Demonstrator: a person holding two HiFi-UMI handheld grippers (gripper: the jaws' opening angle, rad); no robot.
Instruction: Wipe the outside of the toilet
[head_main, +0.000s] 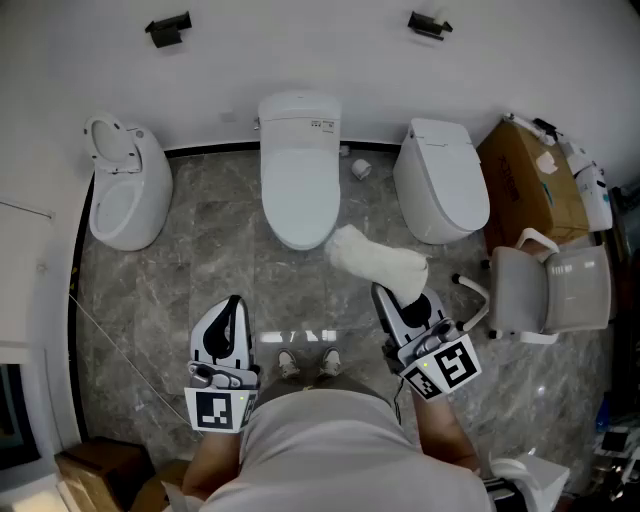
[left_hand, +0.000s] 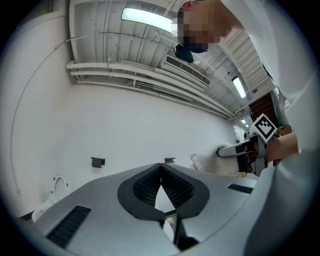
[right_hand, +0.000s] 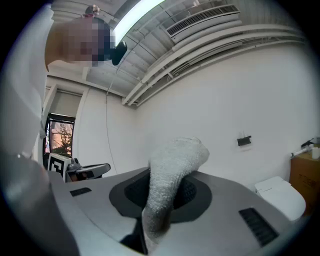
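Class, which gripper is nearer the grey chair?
Right. The right gripper, holding a cloth, is just left of the chair; the left gripper is much farther to the chair's left.

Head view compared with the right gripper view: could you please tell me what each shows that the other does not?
Only the head view shows the grey floor, the middle toilet and the person's shoes. Only the right gripper view shows the ceiling light and a window. Both show the white cloth clamped in the right gripper, and the left gripper.
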